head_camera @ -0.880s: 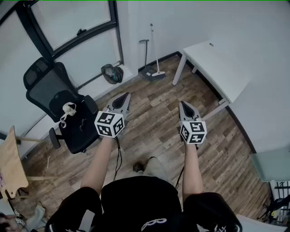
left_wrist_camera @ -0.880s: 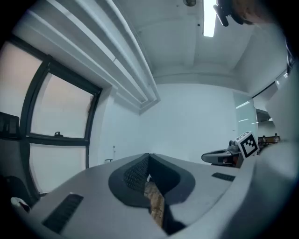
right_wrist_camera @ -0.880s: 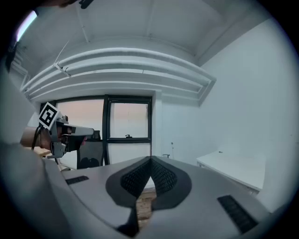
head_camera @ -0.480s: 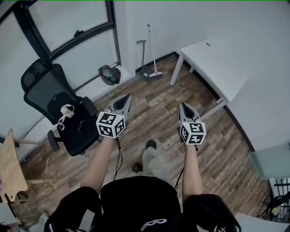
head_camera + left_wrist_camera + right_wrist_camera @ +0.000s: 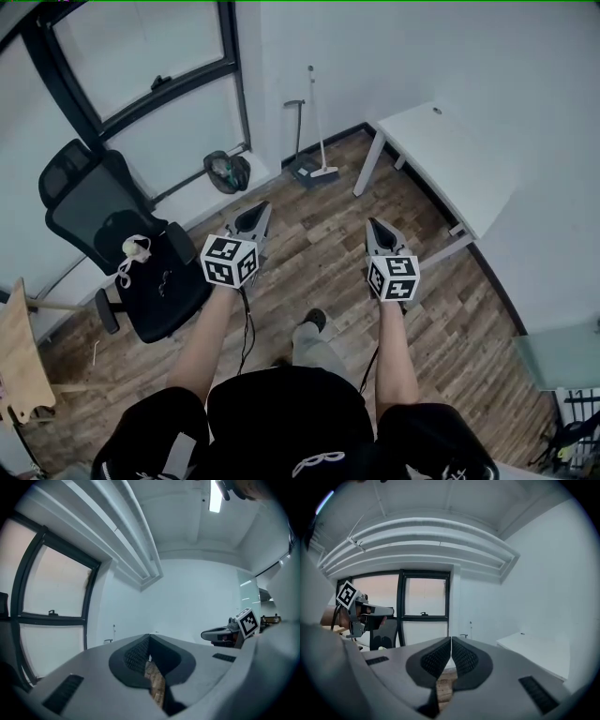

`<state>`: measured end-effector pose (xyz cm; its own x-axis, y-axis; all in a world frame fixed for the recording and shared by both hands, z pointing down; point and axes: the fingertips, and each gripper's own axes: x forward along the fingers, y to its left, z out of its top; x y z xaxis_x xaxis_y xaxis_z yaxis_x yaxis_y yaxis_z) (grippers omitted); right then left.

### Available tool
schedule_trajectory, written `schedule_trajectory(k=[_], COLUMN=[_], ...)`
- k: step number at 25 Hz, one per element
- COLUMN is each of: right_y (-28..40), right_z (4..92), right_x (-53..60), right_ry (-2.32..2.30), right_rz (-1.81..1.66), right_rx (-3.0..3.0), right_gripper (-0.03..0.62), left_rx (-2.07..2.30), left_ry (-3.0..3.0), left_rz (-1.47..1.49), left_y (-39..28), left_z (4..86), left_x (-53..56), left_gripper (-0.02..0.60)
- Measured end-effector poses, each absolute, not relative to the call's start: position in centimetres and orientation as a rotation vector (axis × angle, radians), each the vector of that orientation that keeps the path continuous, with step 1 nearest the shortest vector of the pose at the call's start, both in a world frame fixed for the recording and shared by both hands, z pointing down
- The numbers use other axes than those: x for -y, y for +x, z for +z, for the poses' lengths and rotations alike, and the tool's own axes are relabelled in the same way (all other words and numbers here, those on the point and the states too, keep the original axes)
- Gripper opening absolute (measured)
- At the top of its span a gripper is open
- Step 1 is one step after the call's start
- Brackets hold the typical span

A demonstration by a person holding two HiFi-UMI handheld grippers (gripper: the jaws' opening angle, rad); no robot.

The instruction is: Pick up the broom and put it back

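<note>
The left hand-held gripper and the right hand-held gripper are both closed and empty above the brown wood-plank floor. At twelve o'clock, the white-handled broom leans against the white wall, beside a dark dustpan.

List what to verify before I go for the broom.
1. Broom located: ok, it leans upright against the wall beside the dustpan.
2. Broom within reach: not ok, it stands far ahead of both grippers.
3. Right gripper ready to grasp: not ok, fingers together, nothing between them.
4. Left gripper ready: not ok, fingers together, empty.
5. Way between chair and table: ok, only wood floor shows there.
</note>
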<state>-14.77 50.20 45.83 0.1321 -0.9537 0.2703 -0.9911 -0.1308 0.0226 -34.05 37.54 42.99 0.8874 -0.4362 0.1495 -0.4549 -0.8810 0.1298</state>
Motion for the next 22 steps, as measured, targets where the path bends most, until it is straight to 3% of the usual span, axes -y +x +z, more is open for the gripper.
schedule_trajectory(k=[22], right_y=[2.1], right_z=[46.1], right_x=[-36.5], right_ry=[2.158], right_rz=[0.321], right_rx=[2.019], right_gripper=[0.025], left_rx=[0.743], left_ry=[2.896], left_rz=[0.261], left_y=[-15.6], left_z=[43.3], left_x=[-25.8], left_gripper=[0.017])
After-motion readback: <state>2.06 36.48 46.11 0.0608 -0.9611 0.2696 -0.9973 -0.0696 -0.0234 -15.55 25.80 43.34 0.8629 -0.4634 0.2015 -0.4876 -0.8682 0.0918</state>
